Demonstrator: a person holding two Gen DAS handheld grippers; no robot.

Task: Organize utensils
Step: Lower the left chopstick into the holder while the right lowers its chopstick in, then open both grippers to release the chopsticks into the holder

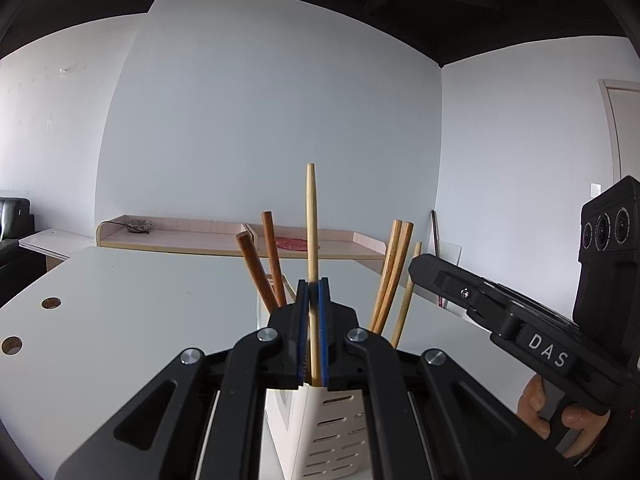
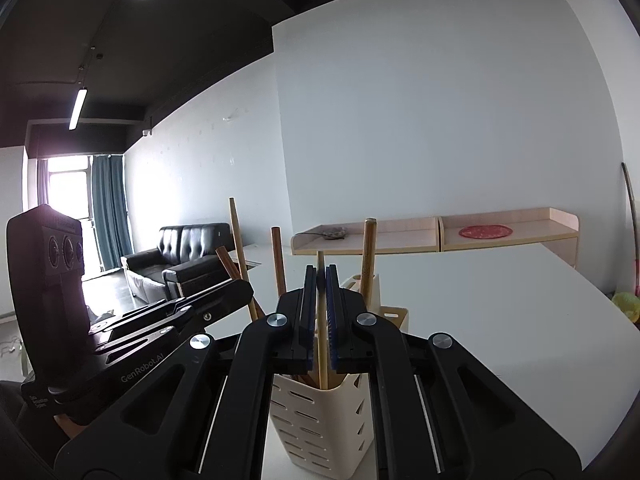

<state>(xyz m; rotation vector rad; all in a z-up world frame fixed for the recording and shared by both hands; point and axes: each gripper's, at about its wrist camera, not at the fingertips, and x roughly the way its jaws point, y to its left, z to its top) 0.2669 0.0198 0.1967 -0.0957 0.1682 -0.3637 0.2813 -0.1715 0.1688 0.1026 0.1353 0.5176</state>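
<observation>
The left tool (image 1: 314, 292) is squeezing a pale wooden chopstick (image 1: 311, 216), which is standing up in the white slotted plastic holder (image 1: 320, 432) just under it. The right tool (image 2: 320, 280) is pinching another light wooden chopstick (image 2: 322, 360) above that same holder, which is sitting on the white surface (image 1: 132, 304).

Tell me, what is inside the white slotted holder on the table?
The white holder contains wooden chopsticks: dark brown ones, light ones, all standing upright or leaning. Their lower ends are hidden by its walls and the grippers.

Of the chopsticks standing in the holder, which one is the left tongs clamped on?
The pale, tapered chopstick, upright between the left tongs, standing tallest. The two dark brown chopsticks lean left and the bamboo-coloured pair leans right, both ungripped.
</observation>
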